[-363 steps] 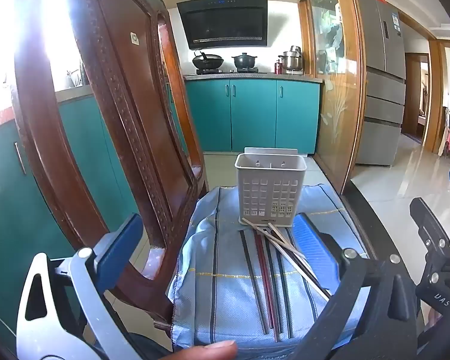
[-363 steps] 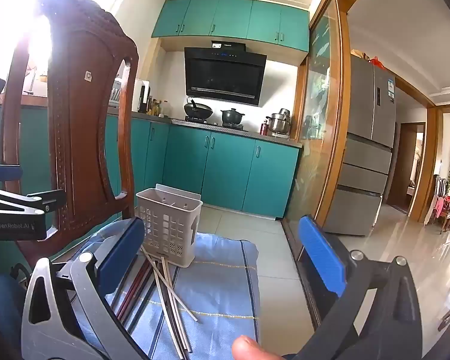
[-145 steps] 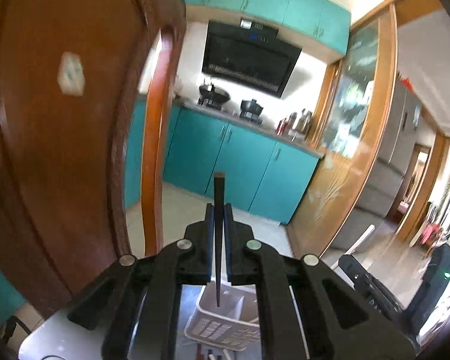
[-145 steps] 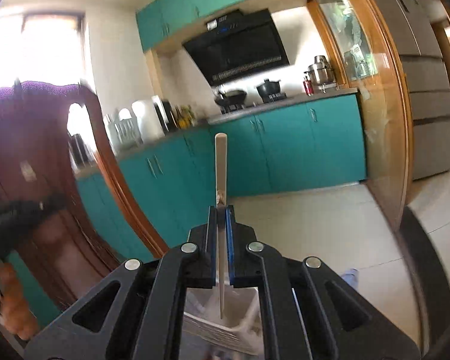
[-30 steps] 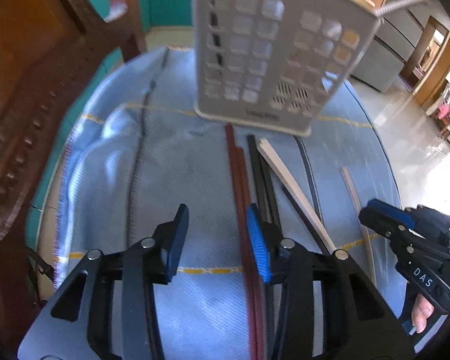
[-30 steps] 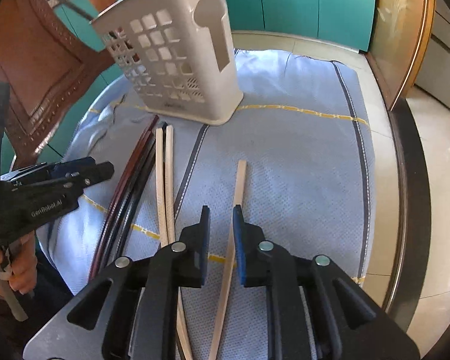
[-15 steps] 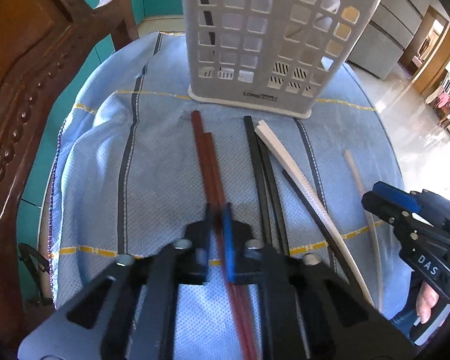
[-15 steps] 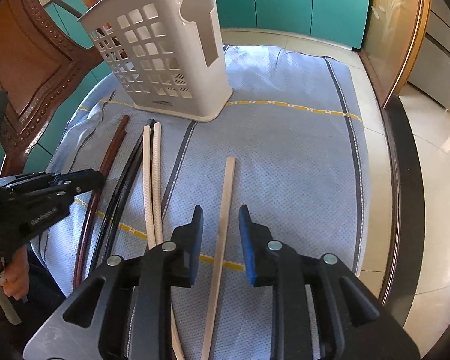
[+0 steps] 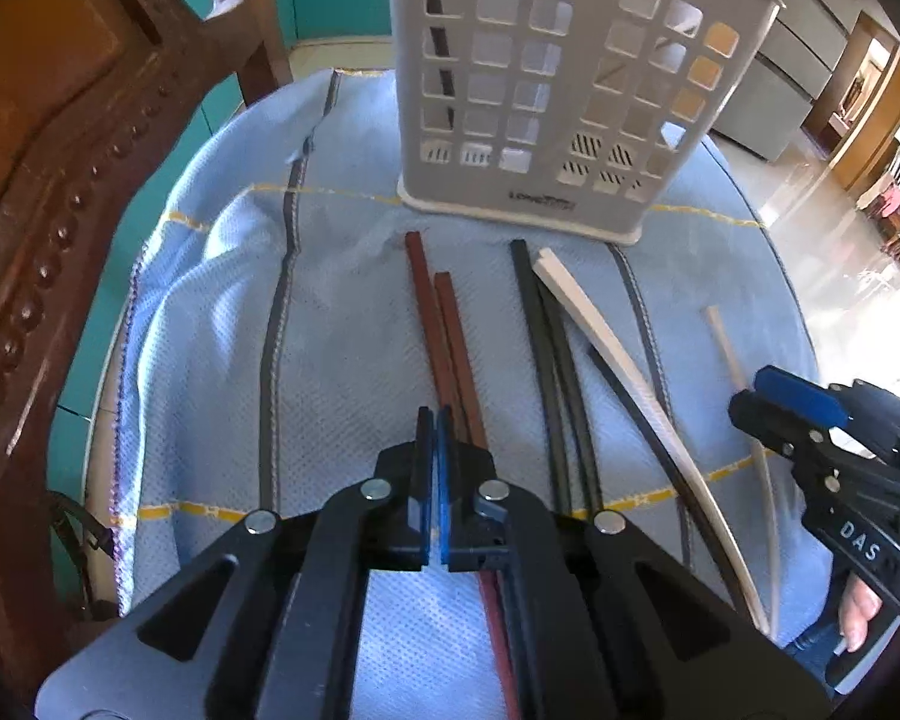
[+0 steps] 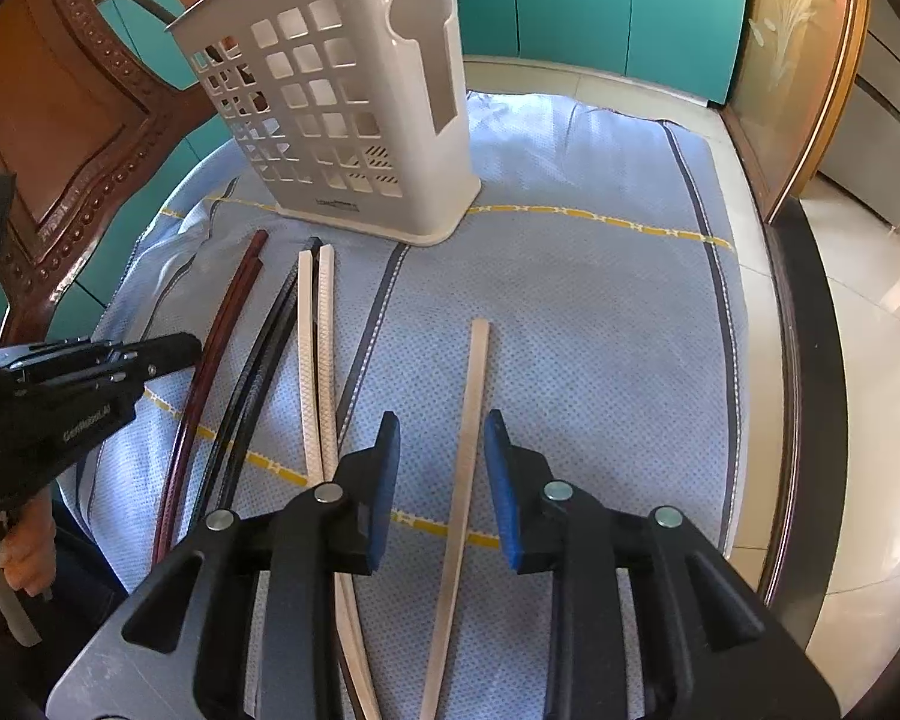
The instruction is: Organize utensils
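1. The left gripper [image 9: 432, 420] had its blue pads nearly together, leaving only a thin slit, directly over the near half of the red-brown chopsticks [image 9: 444, 324]; whether one stick was actually pinched could not be told from either view, since the fingers hid the contact point

2. The right gripper [image 10: 441, 426] stood with jaws partly open, straddling a lone pale chopstick [image 10: 471, 408] that ran up between the pads and on ahead of them, touching neither; the straddle appeared to be a line-up for a pinch

3. Ahead of both sets of jaws stood the white basket [image 10: 354, 114], upright on the blue cloth [image 10: 570, 300], with at least one dark stick visible through its grid on the left side; it was evidently the target for every stick

4. Between the two grippers lay the black chopsticks [image 9: 546, 348] and a white pair [image 10: 318, 348], roughly parallel and pointing at the basket, which probably left each within easy reach for later picks

5. Half a second earlier the right jaws were narrower around the same pale stick; they had since widened, while the left jaws stayed nearly closed on the red-brown pair, having been wide open and to the left of it one second earlier

6. Most sticks remained on the cloth, so the job looked early
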A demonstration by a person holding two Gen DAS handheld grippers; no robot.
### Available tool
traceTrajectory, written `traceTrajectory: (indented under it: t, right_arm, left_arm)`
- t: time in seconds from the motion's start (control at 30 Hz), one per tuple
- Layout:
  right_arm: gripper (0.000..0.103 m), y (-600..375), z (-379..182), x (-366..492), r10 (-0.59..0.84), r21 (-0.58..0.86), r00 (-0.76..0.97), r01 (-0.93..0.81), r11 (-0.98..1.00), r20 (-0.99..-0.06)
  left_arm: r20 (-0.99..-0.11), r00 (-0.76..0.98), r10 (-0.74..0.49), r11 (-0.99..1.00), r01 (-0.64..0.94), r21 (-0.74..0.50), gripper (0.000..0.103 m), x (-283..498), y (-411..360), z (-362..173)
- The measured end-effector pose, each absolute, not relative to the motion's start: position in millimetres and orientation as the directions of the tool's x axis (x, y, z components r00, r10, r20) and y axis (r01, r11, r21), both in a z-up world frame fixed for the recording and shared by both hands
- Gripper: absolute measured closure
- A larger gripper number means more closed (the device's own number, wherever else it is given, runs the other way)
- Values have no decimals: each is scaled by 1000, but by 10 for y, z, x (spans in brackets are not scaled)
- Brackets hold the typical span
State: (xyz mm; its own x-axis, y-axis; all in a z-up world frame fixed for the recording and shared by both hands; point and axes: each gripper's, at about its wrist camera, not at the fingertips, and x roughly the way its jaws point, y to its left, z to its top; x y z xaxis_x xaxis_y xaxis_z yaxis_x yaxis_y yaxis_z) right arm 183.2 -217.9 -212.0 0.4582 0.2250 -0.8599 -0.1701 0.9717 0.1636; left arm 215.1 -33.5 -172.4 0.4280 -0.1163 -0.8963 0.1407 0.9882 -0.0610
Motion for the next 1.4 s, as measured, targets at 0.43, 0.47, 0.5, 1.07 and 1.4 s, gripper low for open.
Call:
traceTrajectory:
  t: [0.43,0.47,0.5,1.07,1.4]
  right_arm:
    - [73,-2183,-2118,1823,221,161,456,-166,973,-862]
    - [72,-2187,-2118,1824,220,161,457,-165,973,-862]
    - [72,-2190,-2119,1825,218,160,457,-163,974,-862]
    - [72,-2151,-2184,1885,183,130,456,-146,981,-871]
    - [97,-1937,-2187,1980,154,80,507,-164,983,-848]
  left_arm:
    - [-891,436,-127,985,160,-62,100,2121,-376,-1636]
    - [-892,438,-114,987,155,-50,100,2137,-392,-1649]
    - [-893,443,-85,990,138,-26,100,2144,-381,-1644]
    - [-897,441,-31,995,97,13,99,2311,-416,-1845]
    - [-888,455,-71,993,118,-19,99,2392,-376,-1952]
